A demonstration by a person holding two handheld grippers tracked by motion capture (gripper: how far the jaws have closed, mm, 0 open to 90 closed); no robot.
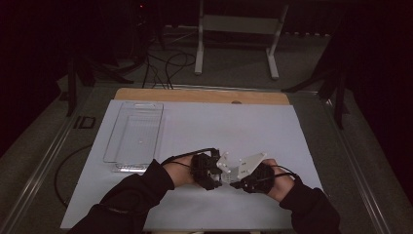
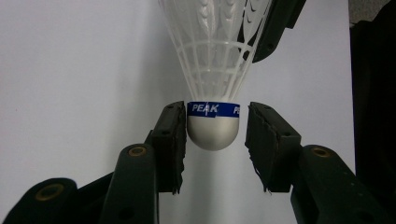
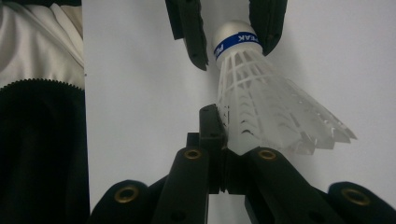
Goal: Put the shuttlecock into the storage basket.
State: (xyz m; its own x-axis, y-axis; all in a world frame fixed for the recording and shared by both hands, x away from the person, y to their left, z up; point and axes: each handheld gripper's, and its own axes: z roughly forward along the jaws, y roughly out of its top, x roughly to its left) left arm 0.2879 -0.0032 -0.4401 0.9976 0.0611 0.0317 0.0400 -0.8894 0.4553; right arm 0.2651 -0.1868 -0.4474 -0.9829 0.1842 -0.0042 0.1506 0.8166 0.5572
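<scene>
Pinching the white plastic skirt of a shuttlecock (image 3: 261, 112), the right claw (image 3: 229, 149) has its jaws drawn together on the skirt's flared rim, so the shuttlecock hangs out ahead of that claw, clear of the white bench (image 1: 195, 131) beneath it. Its long axis runs straight away from the right claw: skirt end nearest, then the lattice of ribs narrowing, then the blue band printed PEAK, then the rounded grey-white cork head at the far tip.

At that far tip sits the left claw (image 2: 214, 135). In the left gripper view its two black jaws stand apart on either side of the cork head, the left pad (image 2: 170, 140) touching or all but touching the cork, the right pad with a visible sliver of bench showing between it and the band. So the left claw brackets the head but is not yet closed on it. The axis of the shuttlecock points straight down the gap between those jaws, which is the relation a handover would turn on: the jaws need only come together across the cork, with no sideways correction, and the gap looks slightly uneven, so the head may get nudged toward the nearer pad as they close.

From the high view, both hands meet low on the bench, near the person's edge, claws facing each other. Farther off, toward the far left, lies a clear plastic tray (image 1: 134, 136), well apart from the hands.
</scene>
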